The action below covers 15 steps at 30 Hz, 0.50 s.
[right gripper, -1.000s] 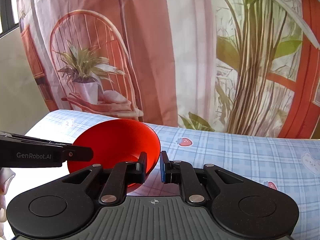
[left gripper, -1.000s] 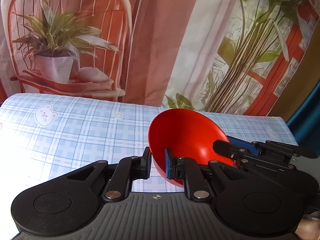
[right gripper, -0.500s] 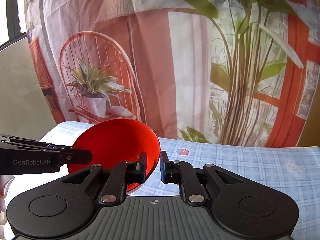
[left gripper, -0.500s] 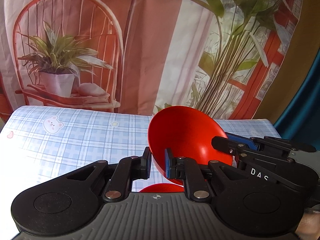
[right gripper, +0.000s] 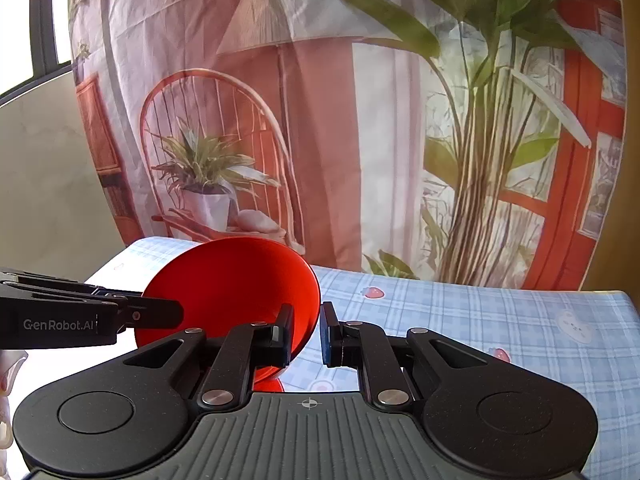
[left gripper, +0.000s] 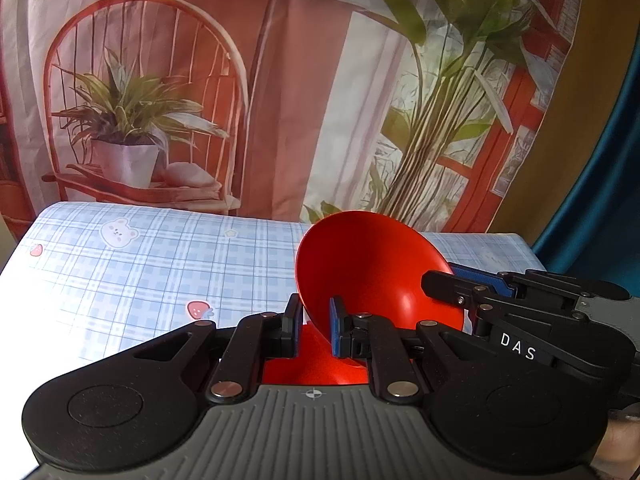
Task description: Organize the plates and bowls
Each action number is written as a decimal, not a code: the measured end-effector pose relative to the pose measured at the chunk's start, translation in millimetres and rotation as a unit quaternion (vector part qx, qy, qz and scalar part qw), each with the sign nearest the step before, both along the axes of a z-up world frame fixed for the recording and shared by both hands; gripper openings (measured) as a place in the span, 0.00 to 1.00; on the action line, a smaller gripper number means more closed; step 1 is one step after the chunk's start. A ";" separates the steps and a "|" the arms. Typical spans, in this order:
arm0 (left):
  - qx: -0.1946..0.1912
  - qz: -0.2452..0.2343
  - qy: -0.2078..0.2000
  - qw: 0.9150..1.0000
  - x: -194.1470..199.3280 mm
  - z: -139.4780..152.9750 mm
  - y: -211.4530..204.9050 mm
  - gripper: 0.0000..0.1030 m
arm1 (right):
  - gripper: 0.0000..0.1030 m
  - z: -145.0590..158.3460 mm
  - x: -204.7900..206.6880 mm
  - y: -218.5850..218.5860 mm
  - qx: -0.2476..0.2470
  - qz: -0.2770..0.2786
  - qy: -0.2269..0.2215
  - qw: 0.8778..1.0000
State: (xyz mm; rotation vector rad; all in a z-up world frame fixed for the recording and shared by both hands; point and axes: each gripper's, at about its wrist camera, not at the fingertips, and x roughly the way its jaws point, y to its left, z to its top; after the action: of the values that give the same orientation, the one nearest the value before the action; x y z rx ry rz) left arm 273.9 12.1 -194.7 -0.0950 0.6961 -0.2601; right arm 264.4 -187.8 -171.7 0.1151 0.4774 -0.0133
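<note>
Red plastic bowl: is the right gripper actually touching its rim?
Touching. In the right wrist view the red plastic bowl has its rim pinched in the right gripper, with no visible gap.

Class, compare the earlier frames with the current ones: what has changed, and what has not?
Both grippers lifted the red bowl higher above the table, uncovering a second red dish beneath. Unchanged: left gripper and right gripper each pinch its rim.

Close, converging wrist views, shared red bowl (left gripper: 372,264).
</note>
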 end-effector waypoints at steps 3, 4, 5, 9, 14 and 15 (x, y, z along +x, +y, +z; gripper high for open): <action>0.001 0.000 0.000 1.000 -6.8 0.2 -0.4 0.15 | 0.12 1.8 -6.9 2.5 0.000 -0.001 -0.001 1.000; 0.001 0.000 0.000 1.000 -8.9 0.6 -0.6 0.15 | 0.12 2.6 -8.7 3.3 0.000 -0.001 -0.001 1.000; 0.002 0.000 0.000 1.000 -10.7 1.0 -0.6 0.15 | 0.12 3.3 -10.4 4.0 -0.002 -0.001 -0.001 1.000; 0.002 -0.001 0.001 1.000 -16.1 1.3 -0.3 0.15 | 0.12 5.0 -15.1 6.1 -0.007 0.002 -0.001 1.000; 0.000 0.002 0.007 1.000 -16.9 -3.1 2.7 0.15 | 0.12 2.1 -13.8 8.4 -0.009 0.004 0.004 1.000; 0.000 0.002 0.009 1.000 -16.6 -4.7 3.3 0.15 | 0.12 0.4 -13.3 9.1 -0.010 0.005 0.006 1.000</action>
State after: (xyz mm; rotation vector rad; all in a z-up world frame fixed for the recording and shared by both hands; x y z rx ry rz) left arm 257.2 15.4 -199.4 -0.0994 0.7130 -0.2554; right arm 251.1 -178.7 -171.2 0.0940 0.4894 -0.0090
